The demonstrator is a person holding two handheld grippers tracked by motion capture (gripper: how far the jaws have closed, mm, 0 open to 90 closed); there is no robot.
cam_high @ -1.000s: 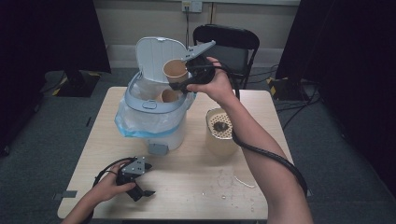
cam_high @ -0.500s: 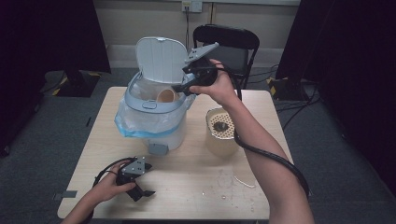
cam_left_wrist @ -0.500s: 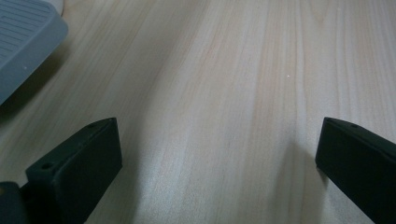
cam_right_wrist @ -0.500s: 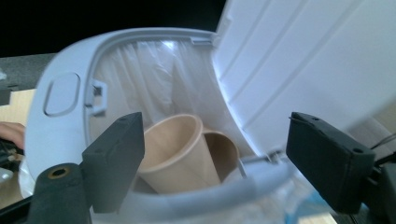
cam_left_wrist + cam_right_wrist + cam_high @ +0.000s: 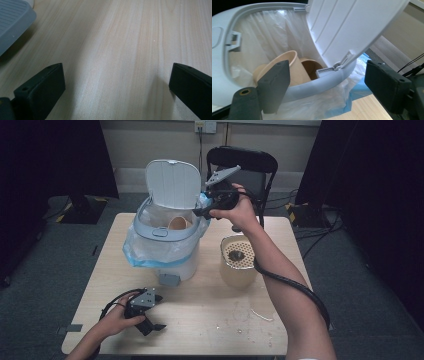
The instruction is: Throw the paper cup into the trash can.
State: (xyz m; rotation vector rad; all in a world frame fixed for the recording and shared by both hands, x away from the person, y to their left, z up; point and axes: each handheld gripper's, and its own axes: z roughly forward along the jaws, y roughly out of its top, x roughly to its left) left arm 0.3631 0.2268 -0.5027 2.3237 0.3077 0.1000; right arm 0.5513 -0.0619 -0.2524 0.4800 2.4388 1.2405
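Note:
A white bin (image 5: 167,260) lined with a clear bag stands on the table's back left, its lid (image 5: 172,182) raised. Tan paper cups (image 5: 178,223) lie inside it. My right gripper (image 5: 201,206) hovers at the bin's right rim, open, with nothing between its jaws. In the right gripper view the right gripper (image 5: 324,67) looks past the rim (image 5: 312,87) at a tipped cup (image 5: 295,66) and a second cup (image 5: 310,68) under the lid (image 5: 347,27). My left gripper (image 5: 152,326) rests open on the table near the front left; in its own view the left gripper (image 5: 116,77) has bare wood between its jaws.
A tan container (image 5: 239,265) with a dark lump on top stands right of the bin, below my right forearm. The bin's grey foot pedal (image 5: 169,280) (image 5: 12,22) juts toward the left gripper. Crumbs (image 5: 250,320) dot the front of the table (image 5: 210,295). A black chair (image 5: 250,167) stands behind.
A second ago the right gripper held a paper cup over the bin. The cup now lies inside the bin, and the empty gripper has drawn right and slightly down. The left gripper stayed put.

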